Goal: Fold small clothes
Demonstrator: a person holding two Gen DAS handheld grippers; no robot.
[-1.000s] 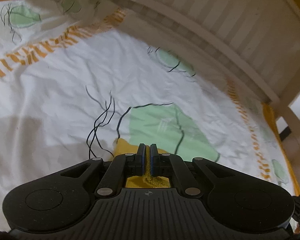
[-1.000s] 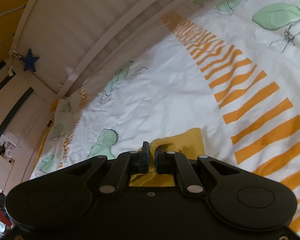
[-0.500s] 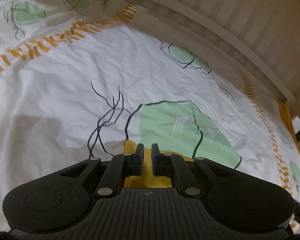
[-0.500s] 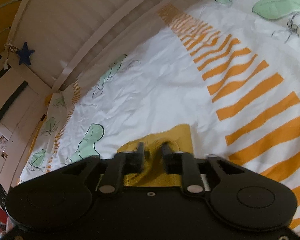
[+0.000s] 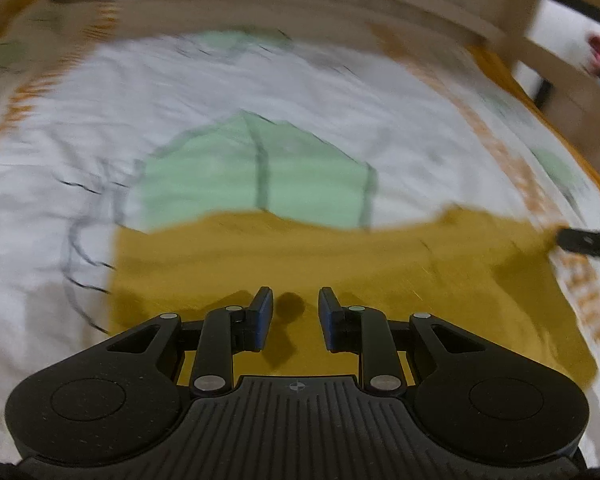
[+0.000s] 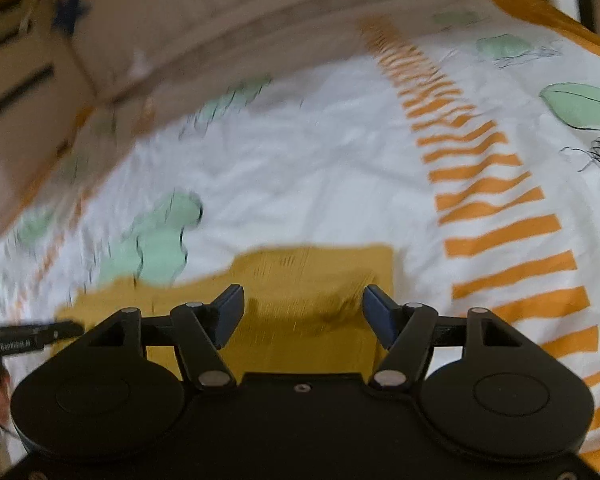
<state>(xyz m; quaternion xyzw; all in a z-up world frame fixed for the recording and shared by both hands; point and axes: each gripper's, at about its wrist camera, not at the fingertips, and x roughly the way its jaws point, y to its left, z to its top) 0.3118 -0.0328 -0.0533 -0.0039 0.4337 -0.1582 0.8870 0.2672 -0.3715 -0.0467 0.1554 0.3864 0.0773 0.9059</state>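
A: Where is your garment now?

B: The mustard-yellow cloth (image 5: 320, 256) lies flat on the bed sheet (image 5: 260, 80), in the lower half of your left wrist view. It looks like a soft matte knit, and its top edge is nearly straight with one small bump at the right. In the right wrist view the same cloth (image 6: 300, 280) shows a square corner at the centre, with a small wrinkle near the right finger.

A: And my claws?

B: Your left gripper (image 5: 295, 314) is opening. Its blue pads stand a little apart above the cloth and nothing is pinched between them. Your right gripper (image 6: 303, 312) is opening too and is spread wider. The cloth lies under its gap, not pressed by the pads.

A: What about the sheet?

B: It is white, wrinkled cotton with a pale green leaf print (image 5: 256, 172), thin black lines and orange stripes (image 6: 500, 232). A beige slatted bed rail (image 6: 260, 32) curves along the top.

A: What is hard to see?

B: Both views are blurred, mostly at the left. The near edge of the cloth is hidden behind the gripper bodies. The right gripper's tip is cut off at the right edge of the left view.
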